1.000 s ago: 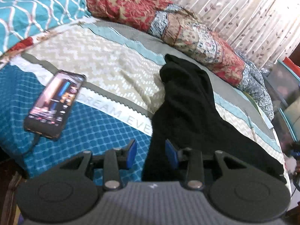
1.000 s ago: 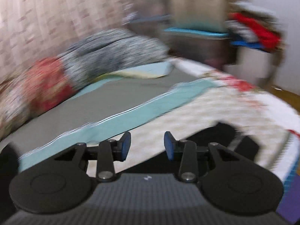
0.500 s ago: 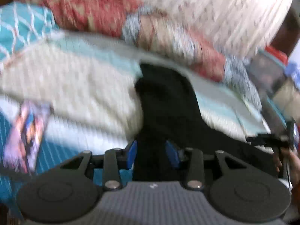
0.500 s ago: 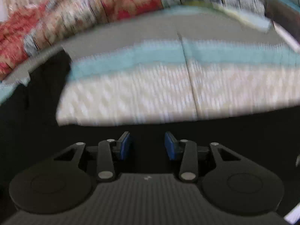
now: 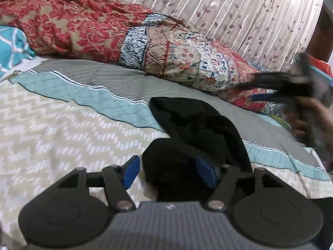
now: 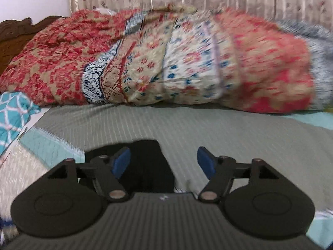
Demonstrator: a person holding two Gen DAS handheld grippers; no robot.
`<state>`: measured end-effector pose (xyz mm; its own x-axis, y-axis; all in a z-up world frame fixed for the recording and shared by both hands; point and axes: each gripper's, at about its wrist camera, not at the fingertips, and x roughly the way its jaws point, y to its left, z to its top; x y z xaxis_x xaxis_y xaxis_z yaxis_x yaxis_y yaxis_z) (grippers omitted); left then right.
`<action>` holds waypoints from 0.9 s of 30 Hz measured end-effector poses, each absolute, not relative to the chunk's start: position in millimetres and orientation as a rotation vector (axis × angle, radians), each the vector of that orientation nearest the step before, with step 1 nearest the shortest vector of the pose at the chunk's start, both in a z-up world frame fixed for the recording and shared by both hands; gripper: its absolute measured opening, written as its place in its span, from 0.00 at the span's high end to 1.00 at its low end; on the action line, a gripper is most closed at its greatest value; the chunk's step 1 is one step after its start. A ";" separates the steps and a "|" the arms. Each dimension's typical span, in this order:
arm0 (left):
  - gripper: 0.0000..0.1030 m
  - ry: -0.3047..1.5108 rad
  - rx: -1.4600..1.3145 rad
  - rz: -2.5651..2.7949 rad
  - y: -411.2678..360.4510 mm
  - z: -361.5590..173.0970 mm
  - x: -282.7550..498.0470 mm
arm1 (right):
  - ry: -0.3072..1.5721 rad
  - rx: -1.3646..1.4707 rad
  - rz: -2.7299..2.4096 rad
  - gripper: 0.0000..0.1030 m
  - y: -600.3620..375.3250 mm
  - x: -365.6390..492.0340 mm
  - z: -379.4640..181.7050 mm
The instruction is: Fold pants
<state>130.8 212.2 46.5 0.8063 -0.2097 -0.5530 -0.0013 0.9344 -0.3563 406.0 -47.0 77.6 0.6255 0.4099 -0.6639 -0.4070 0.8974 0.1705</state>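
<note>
The black pants lie in a folded heap on the bedsheet. My left gripper sits low over their near end with its jaws opening. Black cloth lies between the blue pads, which do not press on it. In the right wrist view the pants show as a dark patch under the left finger. My right gripper hangs just above them, jaws opening wide, gripping nothing. A hand holding that gripper appears blurred at the right of the left wrist view.
A rolled red floral quilt runs along the far side of the bed, below a leaf-print curtain. A teal patterned pillow lies at the left. A dark wooden headboard stands behind it.
Both grippers swept across the bed and their jaws widened. The pants, stretched out long before, now lie bunched and shorter. The phone has left the left wrist view.
</note>
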 end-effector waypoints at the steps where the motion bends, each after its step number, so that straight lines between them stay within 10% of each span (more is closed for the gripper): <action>1: 0.36 0.629 -0.362 -0.116 212.5 43.3 134.7 | 0.792 0.021 0.461 0.27 -32.8 418.7 64.8; 4: 0.39 0.652 -0.389 -0.117 213.4 36.6 146.1 | 0.913 0.058 0.413 0.39 -3.8 450.6 16.1; 6: 0.73 0.673 -0.392 -0.142 212.0 34.6 153.0 | 0.985 0.039 0.391 0.85 9.4 456.5 -10.7; 7: 0.81 0.689 -0.377 -0.149 209.1 34.0 154.7 | 0.978 0.049 0.403 0.91 11.4 453.3 -13.9; 16: 0.89 0.511 -0.247 -0.227 163.5 103.2 125.1 | 0.456 0.355 0.193 0.92 -168.7 362.1 134.2; 20: 0.77 0.486 -0.125 -0.302 129.3 114.8 98.4 | 0.354 0.382 -0.064 0.91 -286.3 266.3 149.8; 24: 0.48 0.481 -0.006 -0.399 115.7 108.5 63.7 | 0.534 0.389 -0.302 0.48 -369.0 181.9 105.0; 27: 0.46 0.513 0.022 -0.361 127.6 102.8 54.1 | 0.618 0.413 -0.443 0.48 -407.3 118.4 69.4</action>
<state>54.1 127.6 102.8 0.8093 -0.3328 -0.4840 0.3435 0.9366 -0.0695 118.4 -407.3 69.4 0.7288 -0.2696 -0.6295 0.5093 0.8278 0.2351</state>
